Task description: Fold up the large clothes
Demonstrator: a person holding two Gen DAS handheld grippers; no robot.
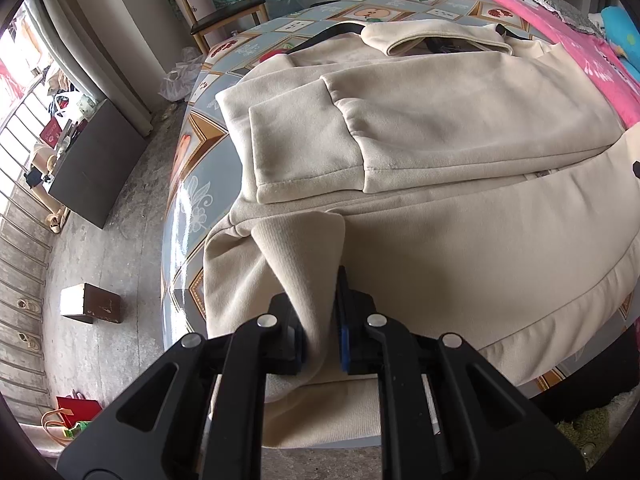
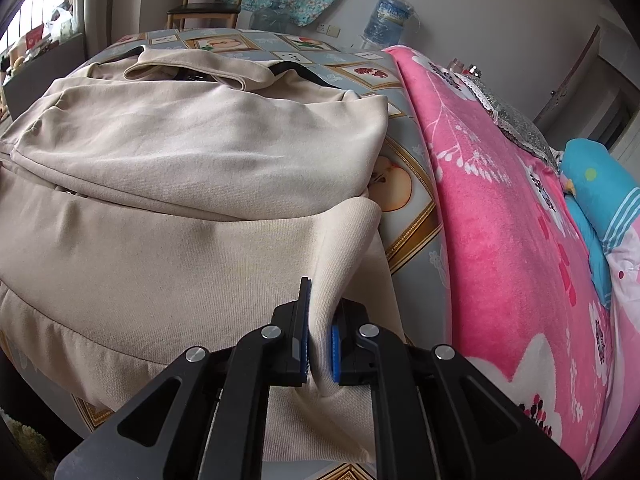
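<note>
Fabric of the beige hoodie (image 1: 460,220) lies on the tiled-pattern table (image 1: 192,184); left gripper (image 1: 320,320) and right gripper (image 2: 320,332) each pinch its hem. No label or writing readable.

No legible text

Dark marks on the pink blanket (image 2: 500,216) and the water jug's label (image 2: 390,12) are too blurred to read.

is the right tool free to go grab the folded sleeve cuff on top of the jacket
Probably not yet: the right tool is shut on the beige jacket near its hem, so it must release first; the cuff lies uncovered.
</note>
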